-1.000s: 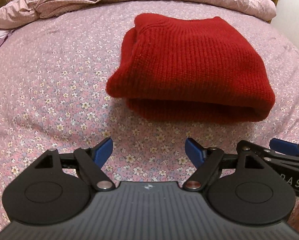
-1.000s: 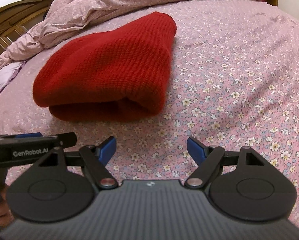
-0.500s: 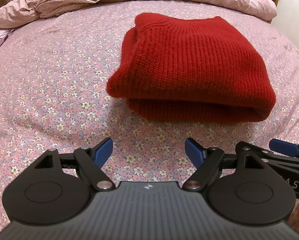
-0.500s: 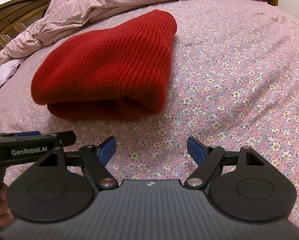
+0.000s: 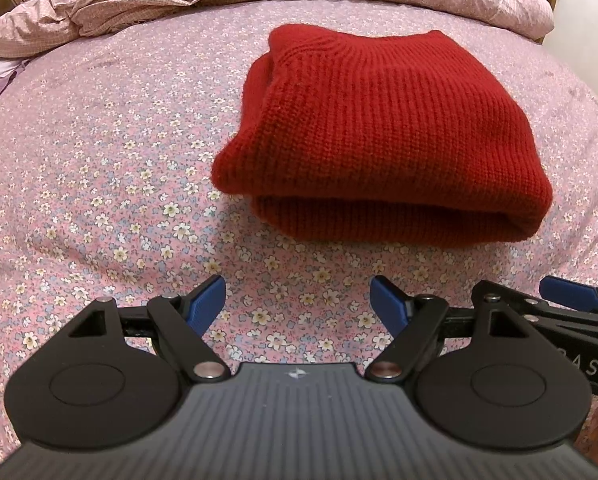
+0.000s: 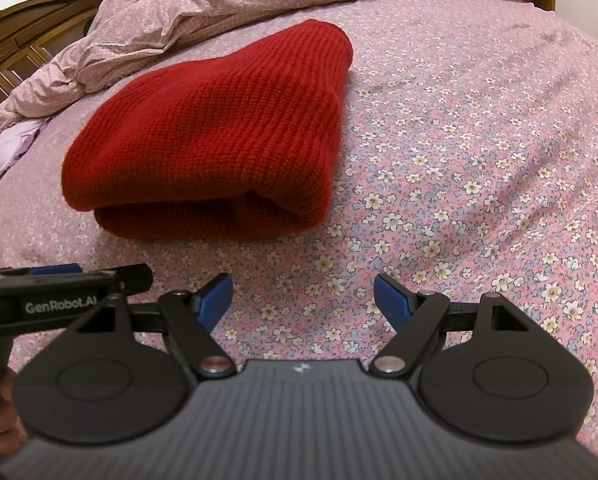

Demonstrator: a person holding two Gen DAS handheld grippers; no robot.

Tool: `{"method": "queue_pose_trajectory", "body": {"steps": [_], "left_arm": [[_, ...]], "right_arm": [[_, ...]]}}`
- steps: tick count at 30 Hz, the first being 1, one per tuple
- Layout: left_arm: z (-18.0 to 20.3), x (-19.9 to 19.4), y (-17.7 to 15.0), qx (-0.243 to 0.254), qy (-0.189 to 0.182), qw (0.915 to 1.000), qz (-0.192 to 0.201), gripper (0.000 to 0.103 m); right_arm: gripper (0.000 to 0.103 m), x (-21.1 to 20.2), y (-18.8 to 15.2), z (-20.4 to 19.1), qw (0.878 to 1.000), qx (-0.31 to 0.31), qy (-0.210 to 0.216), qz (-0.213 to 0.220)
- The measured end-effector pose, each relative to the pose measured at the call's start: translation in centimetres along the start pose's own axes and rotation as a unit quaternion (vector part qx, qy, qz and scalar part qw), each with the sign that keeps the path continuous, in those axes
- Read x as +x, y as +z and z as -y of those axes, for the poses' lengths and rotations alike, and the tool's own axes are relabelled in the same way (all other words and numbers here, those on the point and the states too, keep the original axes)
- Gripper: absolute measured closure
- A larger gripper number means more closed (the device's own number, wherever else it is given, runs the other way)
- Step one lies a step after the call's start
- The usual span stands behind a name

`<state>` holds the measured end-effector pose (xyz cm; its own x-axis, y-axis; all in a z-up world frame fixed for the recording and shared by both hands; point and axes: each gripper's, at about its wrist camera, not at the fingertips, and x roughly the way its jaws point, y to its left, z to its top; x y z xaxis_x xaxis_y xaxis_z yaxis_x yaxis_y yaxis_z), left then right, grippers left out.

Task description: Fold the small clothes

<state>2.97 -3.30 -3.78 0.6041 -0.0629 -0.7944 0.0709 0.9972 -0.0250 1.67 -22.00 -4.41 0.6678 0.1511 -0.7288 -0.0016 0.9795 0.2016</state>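
Observation:
A red knitted garment (image 5: 383,136) lies folded in a thick bundle on the flowered bedsheet (image 5: 99,152), its rounded fold edge facing me. In the right wrist view the red garment (image 6: 219,136) sits up and to the left. My left gripper (image 5: 297,300) hovers over bare sheet just short of the bundle, open, nothing between its blue pads. My right gripper (image 6: 303,296) is open too, over sheet to the right of the bundle's near corner. Each gripper's side shows at the edge of the other's view.
A crumpled pink duvet (image 6: 227,4) is heaped along the far side of the bed. A wooden headboard (image 6: 27,36) stands at the far left. A lilac cloth (image 6: 7,148) lies at the left edge. Open sheet stretches to the right of the garment.

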Motion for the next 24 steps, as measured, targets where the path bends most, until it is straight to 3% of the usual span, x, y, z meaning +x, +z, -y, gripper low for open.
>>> {"method": "queue_pose_trajectory", "body": {"steps": [24], "left_arm": [[-0.09, 0.08, -0.45, -0.007, -0.01, 0.9999, -0.003, 0.02]], "right_arm": [[0.024, -0.11, -0.23, 0.36, 1.0, 0.014, 0.003, -0.005]]}}
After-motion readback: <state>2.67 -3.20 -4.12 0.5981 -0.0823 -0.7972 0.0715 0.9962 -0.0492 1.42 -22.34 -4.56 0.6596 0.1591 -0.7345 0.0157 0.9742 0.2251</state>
